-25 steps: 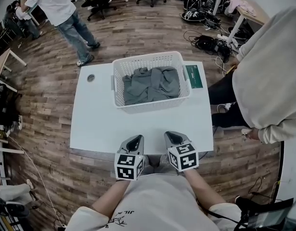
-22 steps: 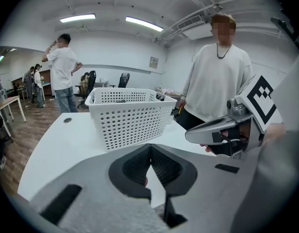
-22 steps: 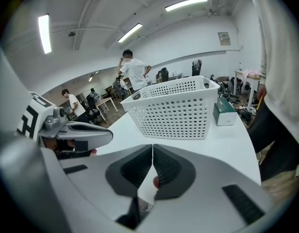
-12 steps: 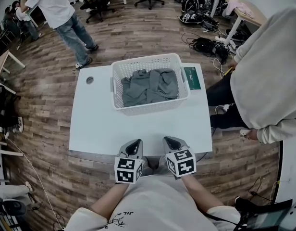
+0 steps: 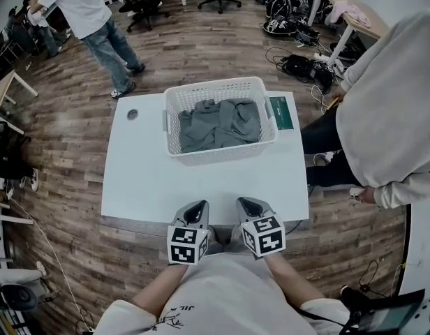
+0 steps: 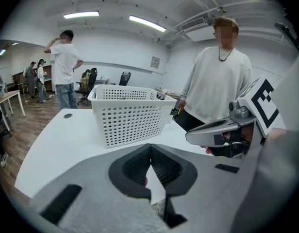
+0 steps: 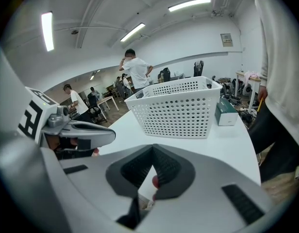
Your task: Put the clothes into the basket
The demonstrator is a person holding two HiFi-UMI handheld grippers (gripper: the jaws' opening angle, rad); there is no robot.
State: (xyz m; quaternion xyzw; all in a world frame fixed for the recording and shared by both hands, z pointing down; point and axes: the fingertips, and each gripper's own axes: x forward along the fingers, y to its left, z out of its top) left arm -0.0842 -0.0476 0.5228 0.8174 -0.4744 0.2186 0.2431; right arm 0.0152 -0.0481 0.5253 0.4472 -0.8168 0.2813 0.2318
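Clothes [image 5: 218, 123] sit in basket [image 5: 215, 86] on tabletop [image 5: 149, 176], so left tongs [image 5: 199, 203] and right tongs [image 5: 244, 202] rest pressed together, empty, at near edge; job looks done.

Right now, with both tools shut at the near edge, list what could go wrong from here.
1. The green box lies close to the right of the basket; shifting the basket could push it off the table.
2. A person in a pale top stands right at the table's right side; a wide swing of the right tool might hit them.
3. The grey clothes lie loosely bunched; tipping the basket could spill them.
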